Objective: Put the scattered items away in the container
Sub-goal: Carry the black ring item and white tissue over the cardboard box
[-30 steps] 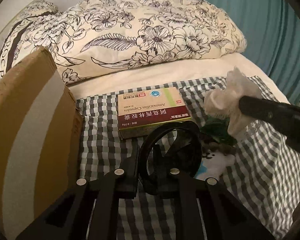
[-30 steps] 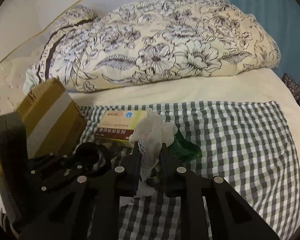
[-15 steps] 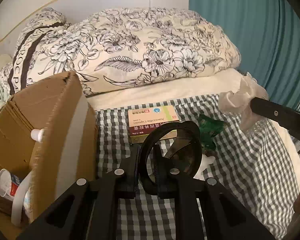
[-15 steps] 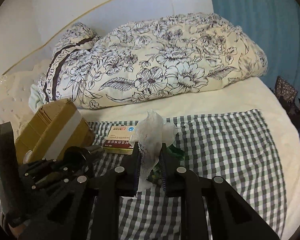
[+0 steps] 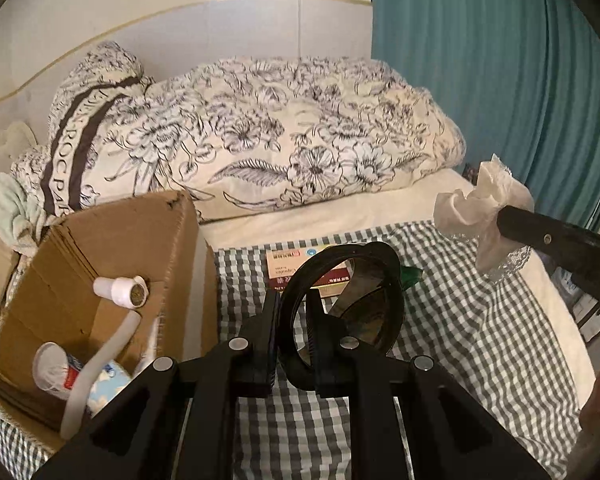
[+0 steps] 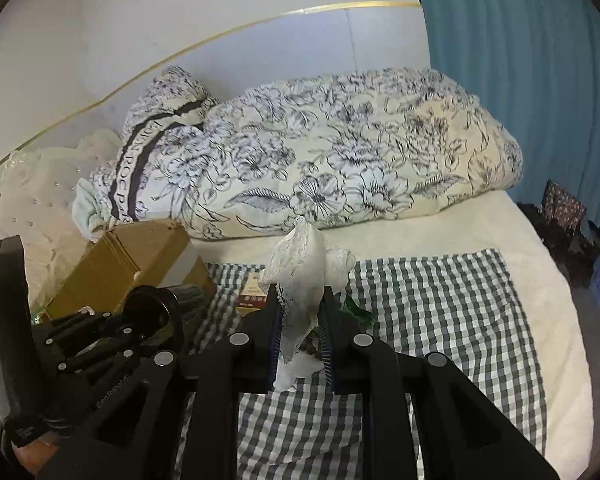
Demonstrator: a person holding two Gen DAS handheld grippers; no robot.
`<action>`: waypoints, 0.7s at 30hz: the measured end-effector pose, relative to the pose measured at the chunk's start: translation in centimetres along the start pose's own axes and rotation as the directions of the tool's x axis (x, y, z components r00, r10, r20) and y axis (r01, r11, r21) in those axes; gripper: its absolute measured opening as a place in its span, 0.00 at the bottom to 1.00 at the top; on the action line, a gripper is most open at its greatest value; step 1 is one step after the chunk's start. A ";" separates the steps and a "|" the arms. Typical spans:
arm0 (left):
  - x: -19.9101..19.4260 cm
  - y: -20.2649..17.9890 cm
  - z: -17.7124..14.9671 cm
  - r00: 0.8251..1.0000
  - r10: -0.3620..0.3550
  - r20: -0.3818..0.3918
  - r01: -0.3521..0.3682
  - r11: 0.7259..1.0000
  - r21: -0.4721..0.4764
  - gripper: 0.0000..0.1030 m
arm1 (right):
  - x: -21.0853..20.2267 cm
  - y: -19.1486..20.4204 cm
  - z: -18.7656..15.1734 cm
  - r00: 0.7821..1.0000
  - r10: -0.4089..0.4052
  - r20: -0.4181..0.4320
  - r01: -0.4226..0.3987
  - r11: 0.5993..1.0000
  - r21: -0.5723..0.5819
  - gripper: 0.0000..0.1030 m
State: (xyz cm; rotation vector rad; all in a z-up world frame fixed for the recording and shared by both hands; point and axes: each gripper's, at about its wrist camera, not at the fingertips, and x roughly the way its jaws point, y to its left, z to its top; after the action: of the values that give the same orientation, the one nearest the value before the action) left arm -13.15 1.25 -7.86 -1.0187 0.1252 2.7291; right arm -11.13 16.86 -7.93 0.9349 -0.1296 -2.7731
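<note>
My left gripper (image 5: 292, 312) is shut on the rim of a black round lid (image 5: 352, 304) and holds it above the checked cloth, right of the open cardboard box (image 5: 112, 248). The box holds a white hose (image 5: 100, 360) and a small cup (image 5: 54, 366). My right gripper (image 6: 300, 320) is shut on a white lace cloth (image 6: 306, 272), lifted above the bed; it also shows in the left wrist view (image 5: 480, 208). A medicine box (image 5: 288, 264) and a green wrapper (image 6: 354, 308) lie on the cloth below.
The checked cloth (image 6: 440, 300) covers the cream bed sheet. A floral duvet (image 6: 340, 152) is piled at the back against the wall. A teal curtain (image 5: 500, 80) hangs on the right. Dark items (image 6: 568, 220) lie beyond the bed's right edge.
Both grippers have risen and drawn back with their loads. The left one has swung so the inside of the cardboard box now shows.
</note>
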 end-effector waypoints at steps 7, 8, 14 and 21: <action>-3.6 1.2 0.4 0.999 0.001 0.044 0.000 1.000 -0.022 0.13 | -2.1 0.9 0.0 1.000 -0.025 0.009 0.025 1.000 -0.001 0.16; -4.2 1.4 0.5 0.999 0.001 0.052 0.000 1.000 -0.026 0.13 | -2.5 1.1 0.1 1.000 -0.024 0.015 0.024 1.000 -0.003 0.16; -6.9 2.5 0.9 0.996 0.011 0.093 -0.007 0.999 -0.041 0.12 | -4.5 3.0 0.1 0.999 -0.020 0.040 0.021 0.999 -0.036 0.16; -9.3 3.8 1.3 0.992 0.024 0.126 -0.018 0.998 -0.055 0.13 | -6.4 5.8 0.7 0.997 -0.010 0.070 0.015 0.997 -0.077 0.16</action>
State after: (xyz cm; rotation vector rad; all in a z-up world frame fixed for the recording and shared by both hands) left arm -8.06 -3.95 -0.83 -0.8594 0.0419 2.8208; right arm -5.60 12.69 -2.80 0.8236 -0.0260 -2.8012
